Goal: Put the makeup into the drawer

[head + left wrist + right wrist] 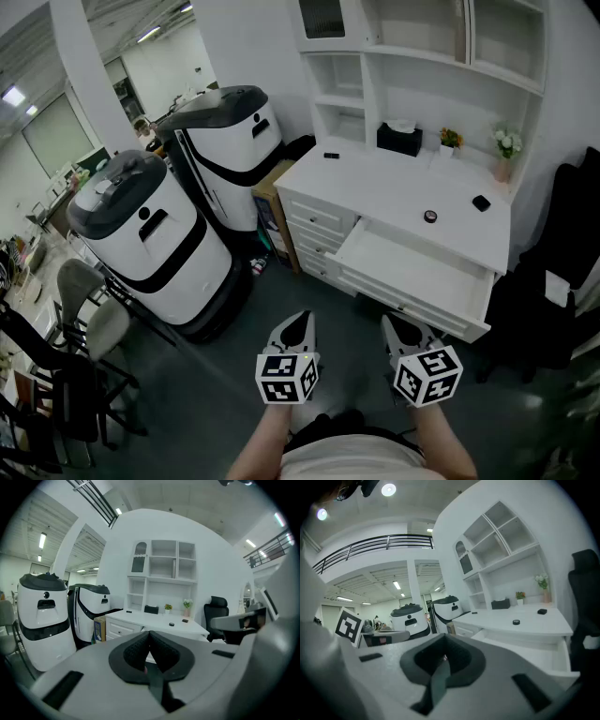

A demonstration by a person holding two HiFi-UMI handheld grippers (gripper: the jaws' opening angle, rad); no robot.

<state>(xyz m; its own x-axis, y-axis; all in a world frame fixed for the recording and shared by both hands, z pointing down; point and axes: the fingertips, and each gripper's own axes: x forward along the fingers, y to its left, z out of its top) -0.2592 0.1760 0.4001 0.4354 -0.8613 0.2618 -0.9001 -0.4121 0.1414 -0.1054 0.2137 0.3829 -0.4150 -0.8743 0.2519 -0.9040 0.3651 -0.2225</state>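
L tool point(298, 323) & R tool point(401, 328) both shut, empty. Round black compact point(430, 217) on worktop point(384, 187), ahead-right beyond open drawer point(412, 272); R tool nearer.

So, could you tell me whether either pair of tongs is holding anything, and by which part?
Nothing is held: the left tongs and the right tongs are both shut and empty, short of the desk, where the makeup lies.

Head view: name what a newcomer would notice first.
Two bulky white-and-black rounded machines stand at the left. Right of them, the white desk has its wide white drawer pulled open and empty. A small round black makeup case sits on the desktop behind the drawer.
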